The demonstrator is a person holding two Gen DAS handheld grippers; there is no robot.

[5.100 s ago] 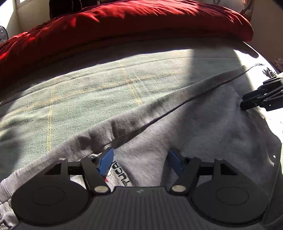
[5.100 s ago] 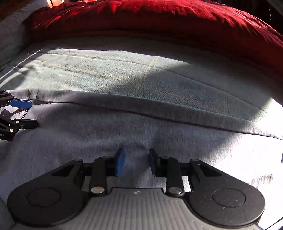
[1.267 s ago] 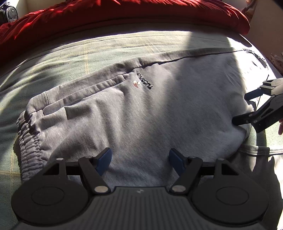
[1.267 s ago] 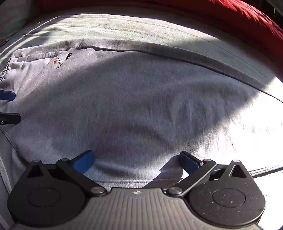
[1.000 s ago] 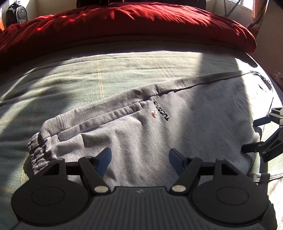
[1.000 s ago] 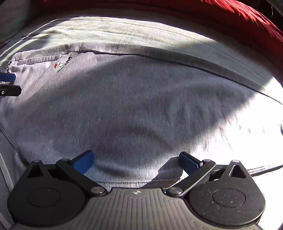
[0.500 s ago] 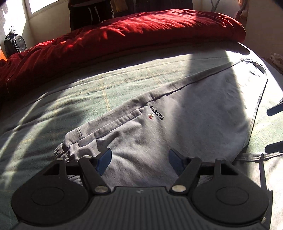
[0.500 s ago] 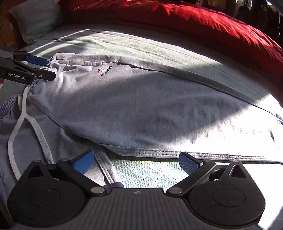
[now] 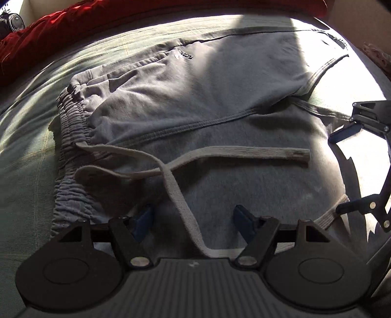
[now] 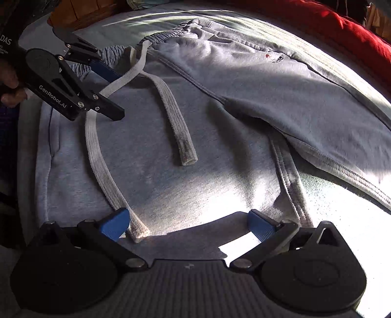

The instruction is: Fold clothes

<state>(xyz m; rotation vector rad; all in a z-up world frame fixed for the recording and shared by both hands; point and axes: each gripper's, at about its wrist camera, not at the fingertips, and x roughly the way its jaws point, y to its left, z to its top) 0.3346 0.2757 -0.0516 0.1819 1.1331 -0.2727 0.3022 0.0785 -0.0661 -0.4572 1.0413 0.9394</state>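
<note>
- Since half a second earlier, we had drifted over the sweatpants [image 9: 244, 102], drawstring [image 9: 234, 153] now below.
- Soft, limp fleece: we'd pinch the waistband [image 9: 70, 117] at nine o'clock.
- Left gripper [image 9: 193, 216] and right gripper [image 10: 188, 223] gaped wide, empty.

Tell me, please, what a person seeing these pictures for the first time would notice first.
The grey sweatpants fill the middle of the bed, one leg folded across the other. Their pale drawstring lies loose over the cloth, its two ends crossing near the waistband. Behind, a red blanket glows in the sun.
</note>
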